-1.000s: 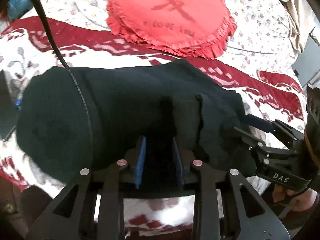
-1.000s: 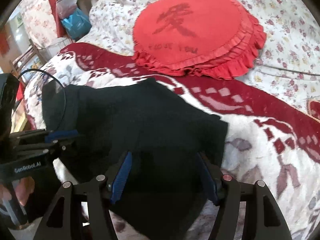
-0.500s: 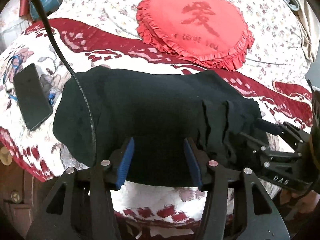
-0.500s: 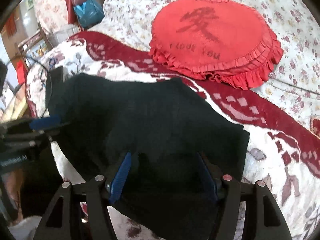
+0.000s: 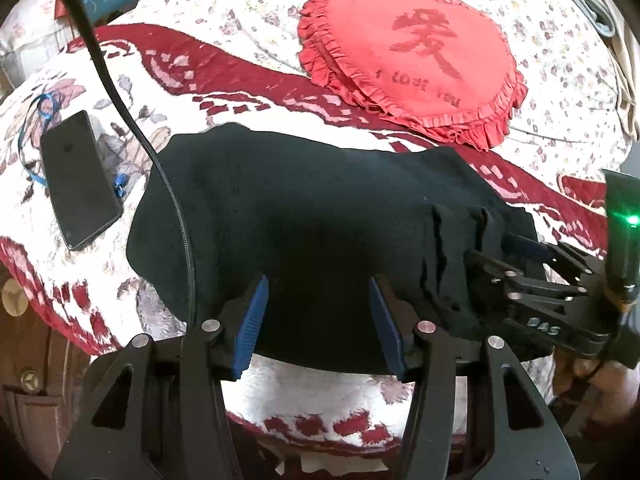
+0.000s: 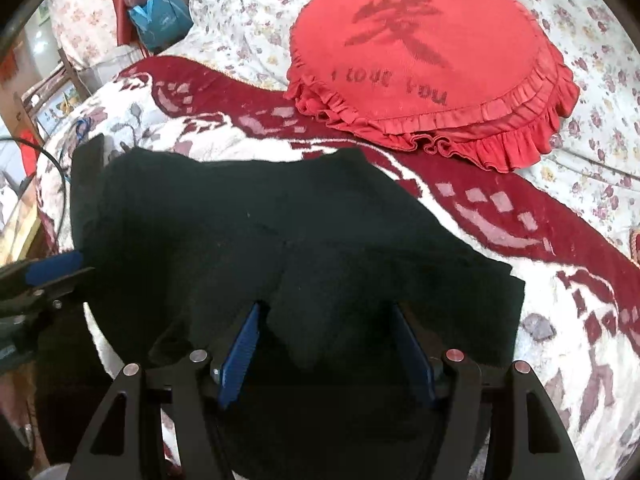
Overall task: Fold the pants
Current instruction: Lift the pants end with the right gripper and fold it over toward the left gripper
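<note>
**Black pants folded on the bed, both grippers at the near edge**

Bed w/ a red-and-white patterned blanket [image 5: 248,80] over a floral sheet [image 6: 600,128]. Black pants [image 5: 320,216] lie on the blanket as a folded, roughly rectangular bundle near the bed's front edge, some cloth bunched into ridges on its right end.

Left gripper [image 5: 318,328]: jaws have just been opening and now stand apart, blue pads either side of the pants' near edge, not pressing on the cloth. Right gripper [image 6: 330,344]: jaws spread too, a fold of black cloth rising between the pads; can't see either pad pinching it. In the left cam the right gripper reaches in from the right side, fingers at the bunched end of the pants; a hand [image 5: 596,372] shows under it.

Around: red ruffled round cushion [image 6: 424,52] w/ a dark character and lettering, behind the pants, apart from them. Black phone [image 5: 78,180] flat on the blanket left of the pants, blue cord [image 5: 40,112] looping beside it. A black cable [image 5: 160,168] hangs across the left cam view, crossing the pants' left end. Blue bag [image 6: 162,16] at the far left corner beyond the bed.
</note>
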